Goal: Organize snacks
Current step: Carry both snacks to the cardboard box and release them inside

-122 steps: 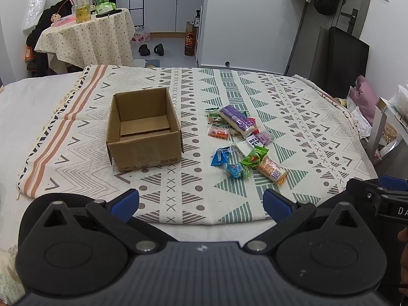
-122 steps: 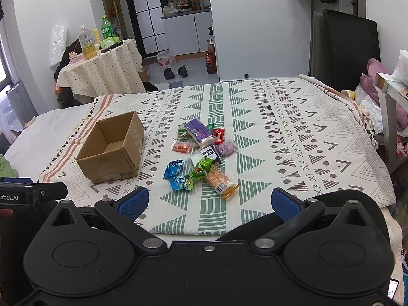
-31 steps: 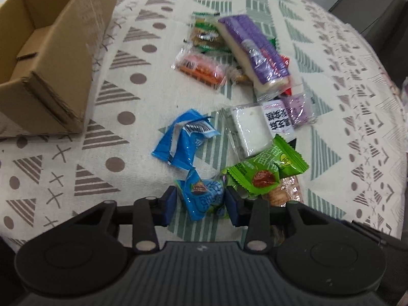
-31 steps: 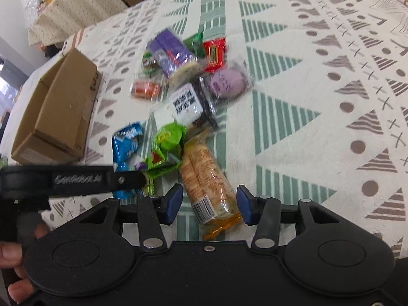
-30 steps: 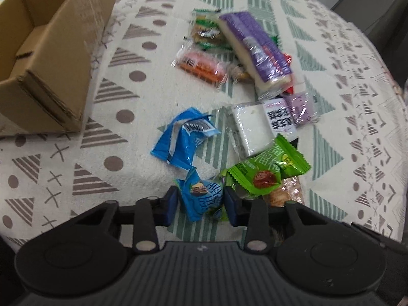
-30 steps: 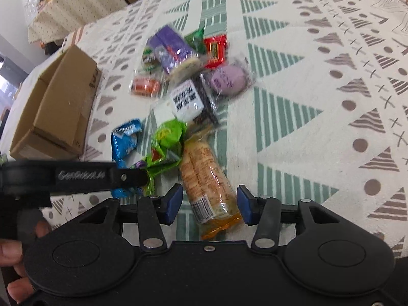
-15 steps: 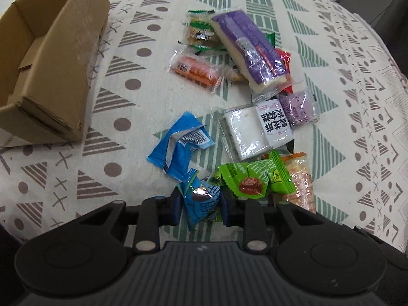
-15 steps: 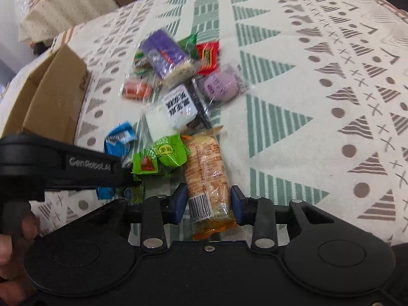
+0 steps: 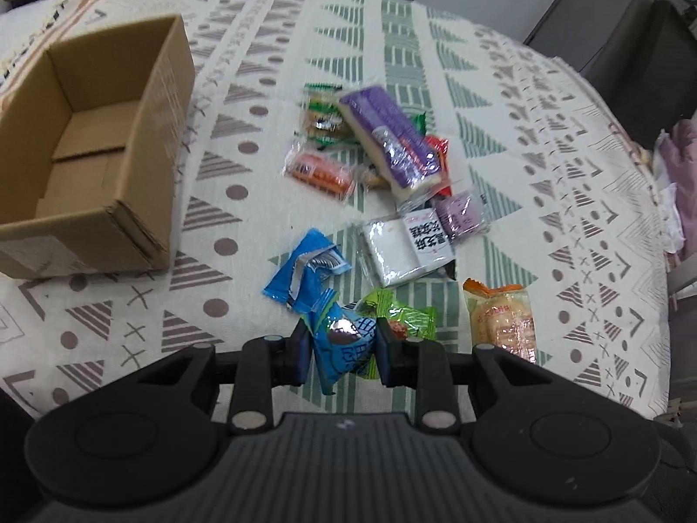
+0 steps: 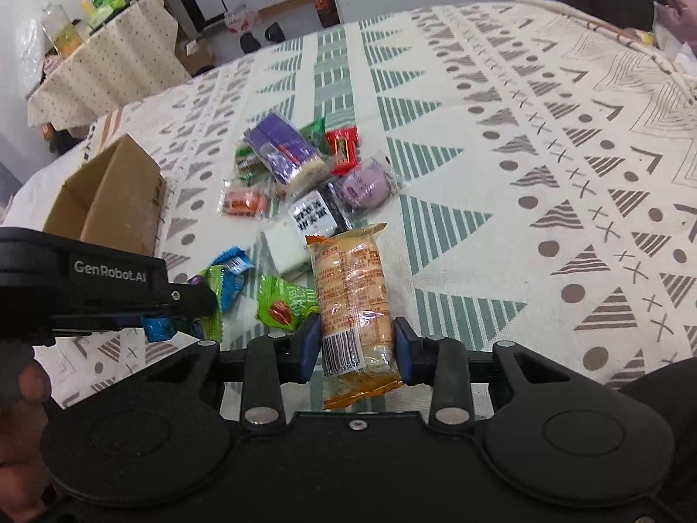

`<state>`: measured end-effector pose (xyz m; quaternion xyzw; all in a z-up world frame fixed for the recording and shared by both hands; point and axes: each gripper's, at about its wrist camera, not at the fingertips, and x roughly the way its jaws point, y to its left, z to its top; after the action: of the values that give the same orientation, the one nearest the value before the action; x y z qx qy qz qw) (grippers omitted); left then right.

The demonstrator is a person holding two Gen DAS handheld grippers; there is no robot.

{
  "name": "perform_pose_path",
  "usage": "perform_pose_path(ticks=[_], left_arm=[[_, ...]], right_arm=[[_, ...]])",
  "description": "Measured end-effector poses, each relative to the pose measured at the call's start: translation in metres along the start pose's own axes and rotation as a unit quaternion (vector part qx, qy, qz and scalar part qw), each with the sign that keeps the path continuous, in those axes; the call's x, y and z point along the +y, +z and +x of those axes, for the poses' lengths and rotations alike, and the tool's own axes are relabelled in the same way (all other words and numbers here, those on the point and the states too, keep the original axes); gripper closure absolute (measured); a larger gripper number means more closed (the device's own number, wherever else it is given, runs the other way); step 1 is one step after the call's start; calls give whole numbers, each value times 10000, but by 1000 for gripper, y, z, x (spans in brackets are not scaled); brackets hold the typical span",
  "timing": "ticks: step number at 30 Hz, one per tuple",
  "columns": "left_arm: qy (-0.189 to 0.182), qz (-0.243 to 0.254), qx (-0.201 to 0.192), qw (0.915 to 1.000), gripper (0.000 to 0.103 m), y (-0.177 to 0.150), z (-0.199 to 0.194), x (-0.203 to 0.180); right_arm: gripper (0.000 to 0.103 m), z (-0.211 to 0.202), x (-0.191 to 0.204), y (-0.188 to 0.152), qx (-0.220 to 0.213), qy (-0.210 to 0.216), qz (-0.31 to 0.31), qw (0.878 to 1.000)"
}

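Note:
Several snack packets lie in a loose pile on a patterned bedspread (image 9: 501, 100). My left gripper (image 9: 342, 344) is shut on a small blue packet (image 9: 344, 340), lifted a little off the cloth. My right gripper (image 10: 357, 348) is shut on the near end of a long orange cracker pack (image 10: 350, 287). An open, empty cardboard box (image 9: 87, 165) stands left of the pile, and its brown side (image 10: 113, 200) shows in the right wrist view. A purple pack (image 9: 387, 139), a white cake pack (image 9: 405, 246), a green packet (image 9: 409, 316) and another blue packet (image 9: 305, 274) remain on the cloth.
The left gripper's body (image 10: 100, 287) crosses the left of the right wrist view, with a hand (image 10: 21, 396) below it. A small cloth-covered table (image 10: 104, 52) with bottles stands beyond the bed. A dark chair (image 9: 644, 39) is at the far right.
Both grippers have closed from wide open onto their packets. The left one has raised the blue packet slightly, and the right one holds the orange pack tilted upward off the cloth.

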<state>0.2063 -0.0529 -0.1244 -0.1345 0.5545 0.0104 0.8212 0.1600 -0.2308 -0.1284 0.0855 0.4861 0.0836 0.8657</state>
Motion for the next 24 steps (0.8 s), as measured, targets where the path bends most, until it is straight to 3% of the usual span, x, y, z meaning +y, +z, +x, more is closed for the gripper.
perform_pose_path(ticks=[7, 24], left_arm=[[-109, 133, -365, 9992, 75, -3, -30, 6], [-313, -139, -1048, 9939, 75, 3, -88, 46]], right_arm=[[68, -25, 13, 0, -332, 41, -53, 9994], [68, -55, 51, 9, -911, 226, -169, 9954]])
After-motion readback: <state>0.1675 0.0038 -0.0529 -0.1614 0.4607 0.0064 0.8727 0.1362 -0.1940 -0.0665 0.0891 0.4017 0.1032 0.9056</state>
